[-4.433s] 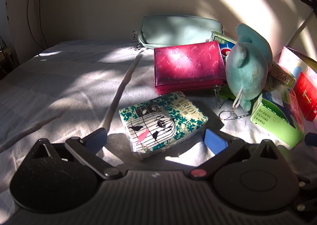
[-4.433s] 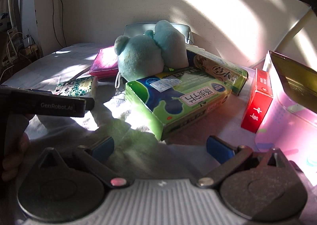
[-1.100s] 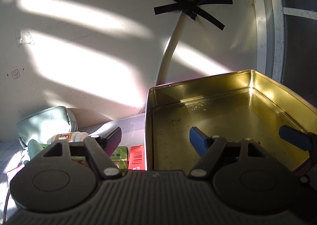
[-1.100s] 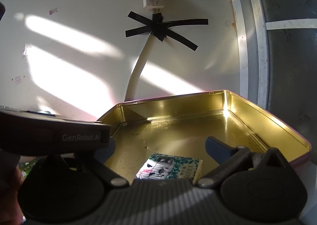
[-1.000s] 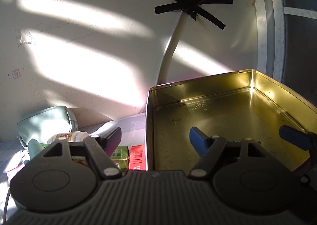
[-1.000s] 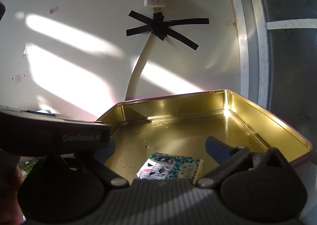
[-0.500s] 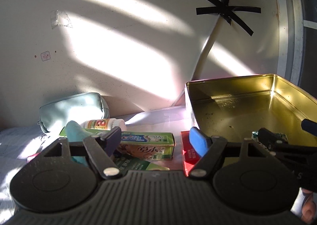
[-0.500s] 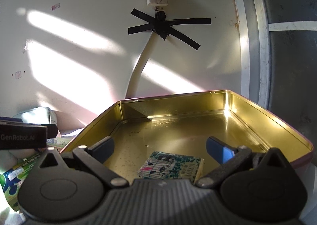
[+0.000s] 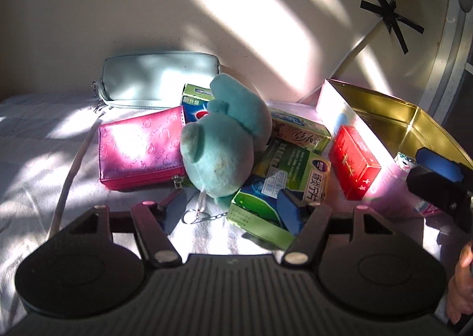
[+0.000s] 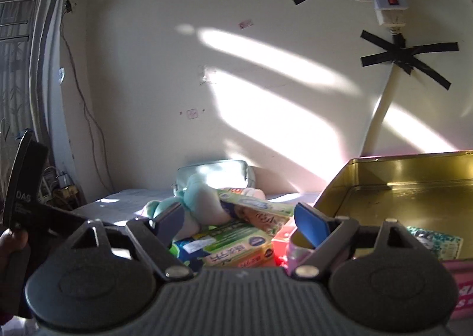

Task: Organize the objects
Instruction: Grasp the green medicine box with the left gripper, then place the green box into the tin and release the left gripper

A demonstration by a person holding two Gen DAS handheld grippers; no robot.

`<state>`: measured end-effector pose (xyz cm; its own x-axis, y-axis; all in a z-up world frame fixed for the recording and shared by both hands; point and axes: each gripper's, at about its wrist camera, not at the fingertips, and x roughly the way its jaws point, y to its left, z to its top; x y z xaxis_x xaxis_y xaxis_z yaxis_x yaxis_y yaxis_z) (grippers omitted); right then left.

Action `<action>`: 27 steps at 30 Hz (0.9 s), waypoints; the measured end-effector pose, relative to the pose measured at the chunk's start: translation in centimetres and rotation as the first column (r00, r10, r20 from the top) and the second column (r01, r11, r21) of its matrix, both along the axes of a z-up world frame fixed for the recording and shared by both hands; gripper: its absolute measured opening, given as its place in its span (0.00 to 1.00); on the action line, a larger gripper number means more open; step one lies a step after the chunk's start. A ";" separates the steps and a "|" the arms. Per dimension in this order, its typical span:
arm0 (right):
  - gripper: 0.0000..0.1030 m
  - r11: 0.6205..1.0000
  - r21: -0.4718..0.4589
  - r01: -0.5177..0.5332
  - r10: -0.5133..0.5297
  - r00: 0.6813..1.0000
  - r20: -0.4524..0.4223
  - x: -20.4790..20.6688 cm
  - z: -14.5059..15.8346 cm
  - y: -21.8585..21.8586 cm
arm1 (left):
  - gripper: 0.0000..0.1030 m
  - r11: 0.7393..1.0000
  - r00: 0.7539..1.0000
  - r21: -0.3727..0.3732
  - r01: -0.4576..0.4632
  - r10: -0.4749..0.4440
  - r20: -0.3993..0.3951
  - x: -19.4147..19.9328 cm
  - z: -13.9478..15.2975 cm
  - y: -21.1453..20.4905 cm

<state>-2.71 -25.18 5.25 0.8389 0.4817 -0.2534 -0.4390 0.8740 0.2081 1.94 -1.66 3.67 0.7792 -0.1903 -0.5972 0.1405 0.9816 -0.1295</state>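
Observation:
My left gripper (image 9: 232, 211) hovers over the bed, jaws closing with nothing pressed between them. Just ahead of it are a teal plush (image 9: 221, 152) with its keyring and a green box (image 9: 283, 188). A pink wallet (image 9: 139, 149) lies to the left and a red box (image 9: 354, 164) leans on the gold tin (image 9: 414, 129). My right gripper (image 10: 241, 222) is empty, its jaws closing, its right finger by the tin's (image 10: 340, 188) left corner. The patterned tissue pack (image 10: 434, 241) lies inside the tin. The plush (image 10: 201, 203) and green box (image 10: 233, 244) show beyond.
A pale teal pouch (image 9: 159, 81) leans against the wall behind more green boxes (image 9: 298, 132). A white strap (image 9: 71, 170) runs across the bedsheet at left. One of the right gripper's fingers (image 9: 437, 166) and a hand (image 9: 461, 285) sit at the right edge. A taped cable (image 10: 381, 117) climbs the wall.
Both views have swung left, away from the tin and toward the pile. The left one now looks down on the plush and boxes. Both grippers' jaws stand narrower.

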 end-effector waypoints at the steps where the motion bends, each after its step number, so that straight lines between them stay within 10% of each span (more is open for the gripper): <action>1: 0.81 0.999 -0.032 -0.042 0.041 0.998 -0.038 0.5 -0.4 1.0 | 0.67 1.000 0.999 -0.022 0.022 -0.023 -0.023 0.4 -0.3 -0.3; 7: 0.79 0.986 -0.148 -0.080 0.045 0.972 -0.229 3.0 -2.9 3.9 | 0.68 0.990 0.990 -0.117 0.073 -0.087 -0.114 2.9 -2.2 -1.4; 10: 0.79 0.984 -0.157 -0.083 0.039 0.963 -0.265 3.4 -3.5 4.0 | 0.48 0.975 0.977 -0.161 0.153 -0.174 -0.123 2.0 -2.0 -2.8; 16: 0.83 0.982 -0.157 -0.105 0.054 0.952 -0.302 3.3 -3.9 4.0 | 0.43 0.964 0.960 -0.042 0.263 -0.266 -0.089 -1.9 -1.0 -4.5; 22: 0.88 0.983 -0.168 -0.069 0.012 0.948 -0.317 4.0 -4.1 4.0 | 0.71 0.988 0.986 0.004 0.153 -0.152 -0.063 1.0 -0.9 -4.5; 27: 0.78 0.982 -0.177 -0.059 0.002 0.953 -0.302 3.9 -4.1 4.2 | 0.43 0.986 0.983 -0.068 0.150 -0.156 -0.094 1.7 -1.3 -5.2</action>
<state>1.18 -21.02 1.16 0.6962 0.4280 -0.5762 -0.4079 0.8965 0.1730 3.66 -6.90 2.32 0.6760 -0.3412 -0.6531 0.2723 0.9393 -0.2088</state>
